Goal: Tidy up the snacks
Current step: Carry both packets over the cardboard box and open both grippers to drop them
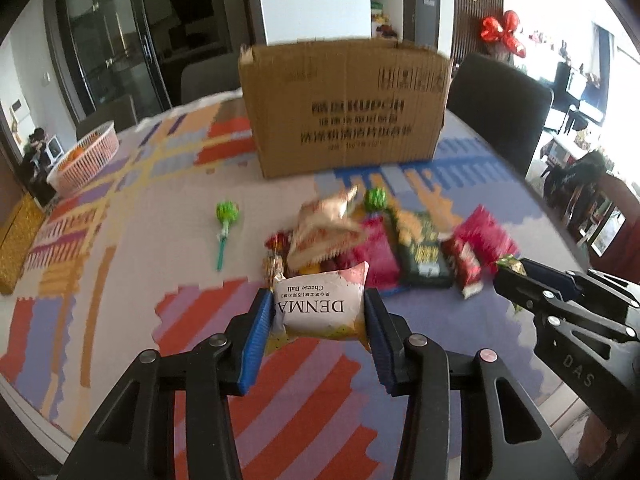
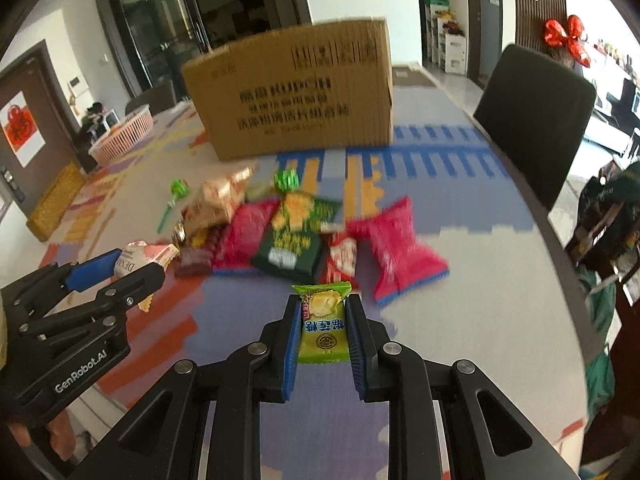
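My left gripper [image 1: 318, 300] is shut on a white cheese ball packet [image 1: 322, 304], lifted off the table; the same packet [image 2: 138, 258] shows at the left of the right wrist view. My right gripper [image 2: 323, 306] is shut on a small green candy packet [image 2: 323, 326], also raised above the table. From the left wrist view the right gripper [image 1: 510, 270] is at the right with a bit of green wrapper at its tip. A pile of snacks lies beyond: pink bags [image 2: 394, 250], a dark green bag [image 2: 294, 236], a beige bag [image 1: 326, 224]. A cardboard box [image 1: 346, 106] stands behind.
A green lollipop [image 1: 226, 220] lies left of the pile, another green candy [image 1: 375, 199] behind it. A pink basket [image 1: 86, 156] sits at the far left of the patterned tablecloth [image 1: 132, 216]. Dark chairs [image 2: 536, 120] stand at the table's far and right sides.
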{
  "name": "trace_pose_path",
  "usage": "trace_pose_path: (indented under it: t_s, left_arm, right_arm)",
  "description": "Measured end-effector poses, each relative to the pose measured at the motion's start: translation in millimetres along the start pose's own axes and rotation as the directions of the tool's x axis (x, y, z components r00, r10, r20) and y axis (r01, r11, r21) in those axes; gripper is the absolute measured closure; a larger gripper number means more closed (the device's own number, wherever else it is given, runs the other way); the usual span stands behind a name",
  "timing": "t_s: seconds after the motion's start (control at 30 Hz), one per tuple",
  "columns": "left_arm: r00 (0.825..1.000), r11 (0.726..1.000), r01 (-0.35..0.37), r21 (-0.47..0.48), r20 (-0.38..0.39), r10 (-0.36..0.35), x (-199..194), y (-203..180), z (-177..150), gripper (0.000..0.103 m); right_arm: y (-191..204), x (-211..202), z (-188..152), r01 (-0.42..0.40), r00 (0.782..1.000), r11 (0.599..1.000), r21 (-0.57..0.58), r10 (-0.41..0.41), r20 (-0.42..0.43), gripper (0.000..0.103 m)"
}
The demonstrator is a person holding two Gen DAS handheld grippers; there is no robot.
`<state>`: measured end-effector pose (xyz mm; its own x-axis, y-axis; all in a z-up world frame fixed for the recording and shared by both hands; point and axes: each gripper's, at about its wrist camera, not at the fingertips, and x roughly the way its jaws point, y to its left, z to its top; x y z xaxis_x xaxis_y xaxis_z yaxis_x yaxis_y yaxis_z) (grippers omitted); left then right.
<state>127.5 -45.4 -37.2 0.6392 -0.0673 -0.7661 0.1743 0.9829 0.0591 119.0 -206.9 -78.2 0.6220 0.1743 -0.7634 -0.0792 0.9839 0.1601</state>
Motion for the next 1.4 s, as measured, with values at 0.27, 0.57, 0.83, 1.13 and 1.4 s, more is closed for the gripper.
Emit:
trace_pose_path:
  t_s: [0.27, 0.57, 0.83, 1.13, 1.4]
  left_arm:
    - [0.994, 1.0, 0.013, -0.001, 0.112, -0.013, -11, 8, 43, 0.058]
    - [0.977, 0.999, 0.043, 0.003, 0.209, -0.042, -14, 22, 95, 0.058]
    - [0.95, 0.998, 0.051, 0.032, 0.305, -0.058, -24, 33, 151, 0.058]
    - [0.937, 0.993, 0.071, 0.093, 0.334, -0.099, -21, 33, 209, 0.057]
    - [0.966, 0.992, 0.091, 0.087, 0.234, -0.109, 28, 35, 249, 0.057]
  right_arm:
    - [3, -16, 48, -0.01, 0.992, 1.0, -0.028, 0.013, 0.123, 0.08]
    - [13, -29, 107, -0.011, 0.97, 0.998, -0.066, 0.027, 0.24, 0.08]
    - [21, -35, 164, -0.015, 0.948, 0.996, -0.093, 0.044, 0.316, 0.08]
    - [16, -28, 224, -0.033, 0.947, 0.994, -0.107, 0.065, 0.315, 0.08]
    - [5, 2, 267, -0.019, 0.973, 0.993, -0.117, 0.045, 0.228, 0.08]
